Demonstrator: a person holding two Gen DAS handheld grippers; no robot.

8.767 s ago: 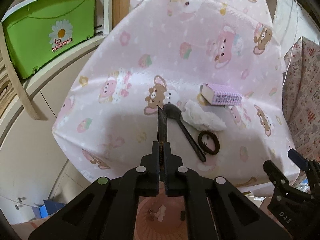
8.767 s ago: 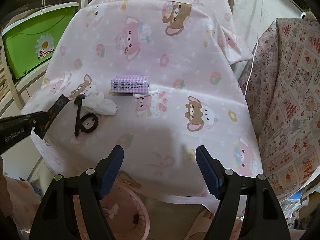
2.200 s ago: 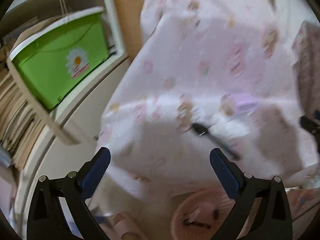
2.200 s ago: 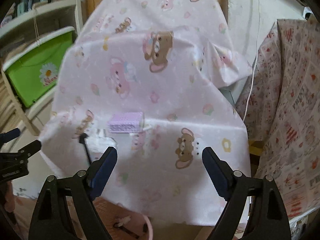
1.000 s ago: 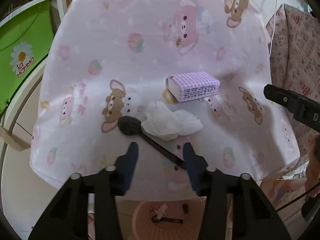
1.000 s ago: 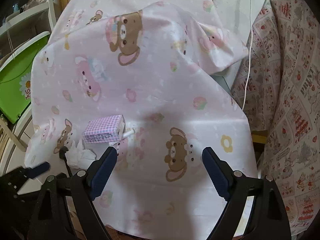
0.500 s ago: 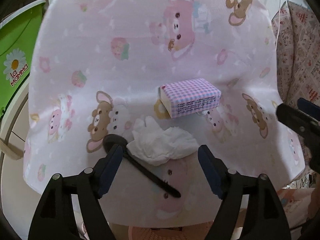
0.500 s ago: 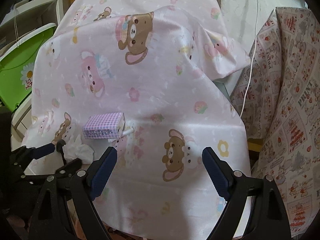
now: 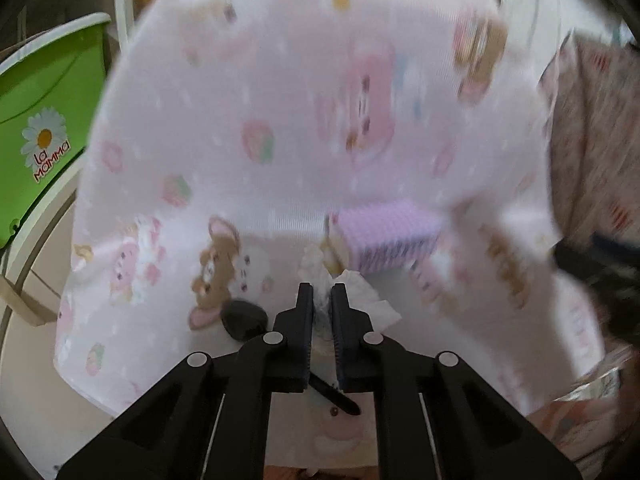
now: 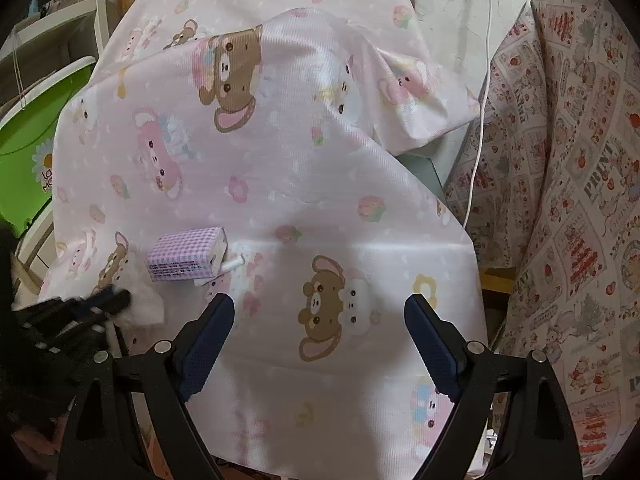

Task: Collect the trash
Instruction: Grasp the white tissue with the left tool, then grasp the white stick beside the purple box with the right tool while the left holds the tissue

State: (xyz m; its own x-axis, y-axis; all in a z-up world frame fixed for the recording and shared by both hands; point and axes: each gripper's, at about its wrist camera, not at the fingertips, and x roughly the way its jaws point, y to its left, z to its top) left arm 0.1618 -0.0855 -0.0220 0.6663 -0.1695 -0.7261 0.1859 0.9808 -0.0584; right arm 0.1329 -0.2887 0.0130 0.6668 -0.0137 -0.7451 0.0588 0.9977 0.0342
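Observation:
A crumpled white tissue [image 9: 362, 294] lies on the pink bear-print tablecloth [image 9: 280, 120] just in front of a purple checked tissue pack [image 9: 388, 240]. My left gripper [image 9: 321, 294] is shut on the tissue, jaws nearly together with white paper between them. A black spoon [image 9: 244, 316] lies beside it, its handle running under the jaws. In the right wrist view the left gripper [image 10: 116, 300] is at the tissue [image 10: 148, 304], near the pack [image 10: 186, 254]. My right gripper [image 10: 320, 320] is open and empty above the cloth, right of the pack.
A green lidded bin [image 9: 44, 128] stands on a shelf at the left. A small white stick [image 10: 234, 263] lies by the pack. A red-patterned cloth [image 10: 568, 200] hangs at the right, with a white cable [image 10: 478, 120] beside it.
My left gripper has gone from wide open above the tissue to shut on it. The right gripper has barely moved and stays open.

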